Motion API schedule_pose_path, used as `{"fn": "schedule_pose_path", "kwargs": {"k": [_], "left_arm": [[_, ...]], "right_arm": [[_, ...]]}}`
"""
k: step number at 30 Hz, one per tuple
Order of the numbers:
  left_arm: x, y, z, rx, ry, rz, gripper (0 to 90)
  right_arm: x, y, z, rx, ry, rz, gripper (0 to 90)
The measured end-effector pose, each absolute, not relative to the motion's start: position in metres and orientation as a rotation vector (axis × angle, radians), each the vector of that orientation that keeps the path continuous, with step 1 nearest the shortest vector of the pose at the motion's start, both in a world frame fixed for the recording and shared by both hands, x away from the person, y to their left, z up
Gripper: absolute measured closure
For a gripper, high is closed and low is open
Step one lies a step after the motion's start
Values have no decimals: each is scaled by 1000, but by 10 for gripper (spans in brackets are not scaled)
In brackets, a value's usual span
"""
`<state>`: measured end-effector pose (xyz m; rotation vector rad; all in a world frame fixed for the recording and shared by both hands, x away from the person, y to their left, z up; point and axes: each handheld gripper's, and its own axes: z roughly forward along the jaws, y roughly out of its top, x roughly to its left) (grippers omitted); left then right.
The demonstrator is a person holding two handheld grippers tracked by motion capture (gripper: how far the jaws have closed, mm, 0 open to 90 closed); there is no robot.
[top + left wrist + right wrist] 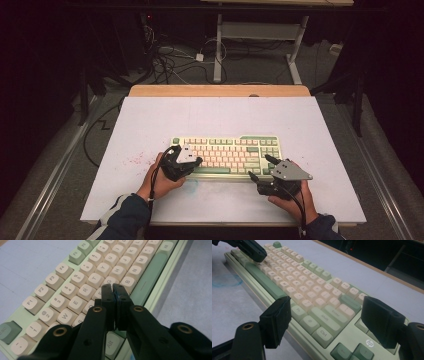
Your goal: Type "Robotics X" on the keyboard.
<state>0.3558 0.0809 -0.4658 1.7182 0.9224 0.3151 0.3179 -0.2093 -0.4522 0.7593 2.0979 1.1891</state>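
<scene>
A pale green keyboard [227,155] with cream and green keys lies in the middle of the white table top. My left gripper [199,161] hovers over its left half. In the left gripper view its jaws are pressed together, and the left gripper [113,287] tip sits just above the F and G keys of the keyboard [82,277]. My right gripper [261,167] is at the keyboard's front right corner. In the right gripper view the right gripper [327,315] is open, its jaws straddling the Ctrl and Shift keys of the keyboard [294,285]. The left gripper [253,250] shows far off.
The white board [150,125] carries red specks at the left and a faint blue smear near the front. A wooden strip [220,90] runs along its far edge. Cables [165,60] and desk legs stand on the floor beyond.
</scene>
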Motion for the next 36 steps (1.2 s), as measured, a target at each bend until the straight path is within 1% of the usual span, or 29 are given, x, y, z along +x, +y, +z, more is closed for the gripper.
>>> {"fn": "schedule_pose_path", "kwargs": {"k": [20,23,28,36], "left_arm": [[358,77,-471,1743,921,324,863],[359,75,-474,1741,928,331,877],[359,77,-472,1745,920,338,877],[361,86,-461,1697,925,367,878]], "right_arm": [[318,-207,-455,749,2117,1179,252],[319,-207,-455,750,2122,1175,256],[318,-206,-455,746,2126,1172,259],[319,-207,-454,751,2118,1176,259]]}}
